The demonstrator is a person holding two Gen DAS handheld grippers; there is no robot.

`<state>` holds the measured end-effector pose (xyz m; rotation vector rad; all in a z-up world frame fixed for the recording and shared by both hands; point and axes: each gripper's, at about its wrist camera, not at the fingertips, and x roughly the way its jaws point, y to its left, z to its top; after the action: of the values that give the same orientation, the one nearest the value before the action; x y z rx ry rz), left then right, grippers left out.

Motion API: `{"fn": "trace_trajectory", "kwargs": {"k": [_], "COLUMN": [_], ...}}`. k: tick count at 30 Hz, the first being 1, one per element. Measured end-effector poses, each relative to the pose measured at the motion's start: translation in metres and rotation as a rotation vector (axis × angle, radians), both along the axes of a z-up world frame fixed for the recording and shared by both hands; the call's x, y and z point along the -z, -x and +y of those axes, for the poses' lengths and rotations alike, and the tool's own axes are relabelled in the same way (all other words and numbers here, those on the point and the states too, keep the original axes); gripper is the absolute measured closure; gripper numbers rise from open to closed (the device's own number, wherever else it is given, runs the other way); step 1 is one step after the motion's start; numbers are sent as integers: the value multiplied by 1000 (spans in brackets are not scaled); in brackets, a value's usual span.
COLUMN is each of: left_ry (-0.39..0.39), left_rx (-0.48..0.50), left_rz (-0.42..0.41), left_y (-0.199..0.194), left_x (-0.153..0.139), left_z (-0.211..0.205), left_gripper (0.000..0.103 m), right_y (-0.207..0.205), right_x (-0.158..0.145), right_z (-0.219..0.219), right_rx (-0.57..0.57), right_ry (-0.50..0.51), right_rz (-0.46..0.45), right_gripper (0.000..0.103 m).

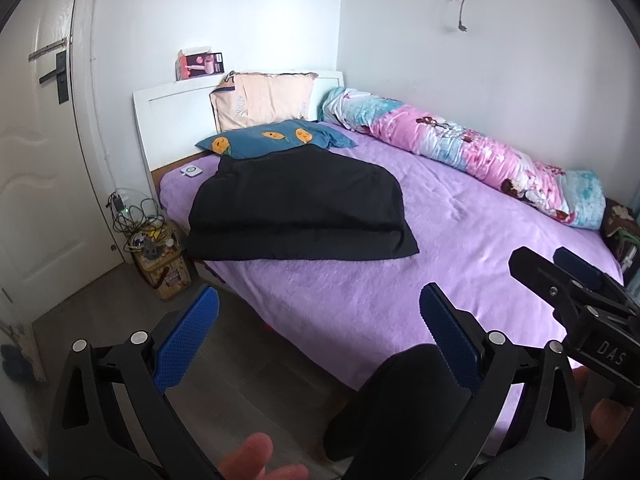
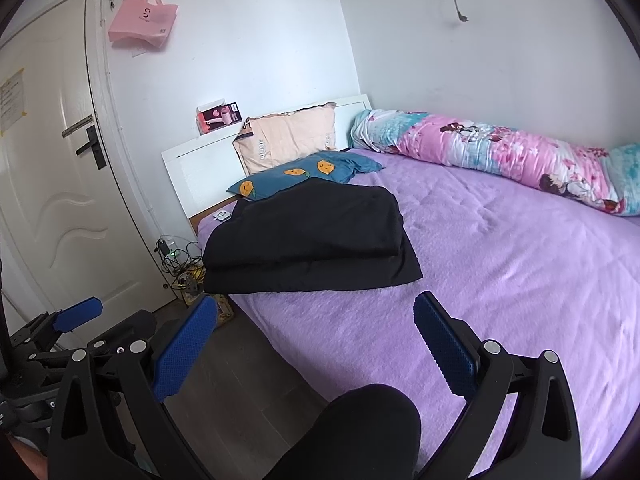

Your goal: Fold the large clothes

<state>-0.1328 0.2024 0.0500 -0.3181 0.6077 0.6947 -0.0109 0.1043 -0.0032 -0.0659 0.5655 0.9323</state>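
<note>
A large black garment [image 1: 298,208] lies folded in layers on the purple bed [image 1: 460,240], near its left edge and the pillows; it also shows in the right wrist view [image 2: 308,240]. My left gripper [image 1: 318,320] is open and empty, held back over the bed's near corner, well short of the garment. My right gripper [image 2: 316,332] is open and empty, also back from the garment. The right gripper shows at the right of the left wrist view [image 1: 560,268], and the left gripper shows at the left of the right wrist view [image 2: 76,316].
A blue pillow [image 1: 276,140] and a peach pillow [image 1: 264,100] lie at the headboard. A rolled pink floral quilt [image 1: 480,148] runs along the wall. A box with tangled cables [image 1: 160,256] stands on the floor beside the bed. A white door [image 1: 36,160] is at left. A dark knee [image 2: 360,432] is low in view.
</note>
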Motion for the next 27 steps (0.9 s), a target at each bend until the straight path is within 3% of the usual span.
{"fn": "trace_trajectory", "kwargs": {"k": [11,15,17,20,27], "left_ry": [41,84,67,24,27], "left_rx": [42,75,71,40,34], "left_rz": [-52,-125,-147,-110,-98], "left_y": [-5,-4,-4,-7,-7], "left_x": [-1,-4,-7,-9,-9], "left_z": [5,4,2,0,3], "left_gripper": [6,6,5,5,5], "right_y": [-3,-2,-4,-7,-10], "right_x": [-1,-3,-4,-3,-3], "right_z": [1,3,2,1,1], "right_rx": [10,10,12,17,11], "right_ry": [0,0,-2,-1,-5], "right_rz": [-3,-4,-6,-3,-1], "right_gripper": [6,6,6,6,6]}}
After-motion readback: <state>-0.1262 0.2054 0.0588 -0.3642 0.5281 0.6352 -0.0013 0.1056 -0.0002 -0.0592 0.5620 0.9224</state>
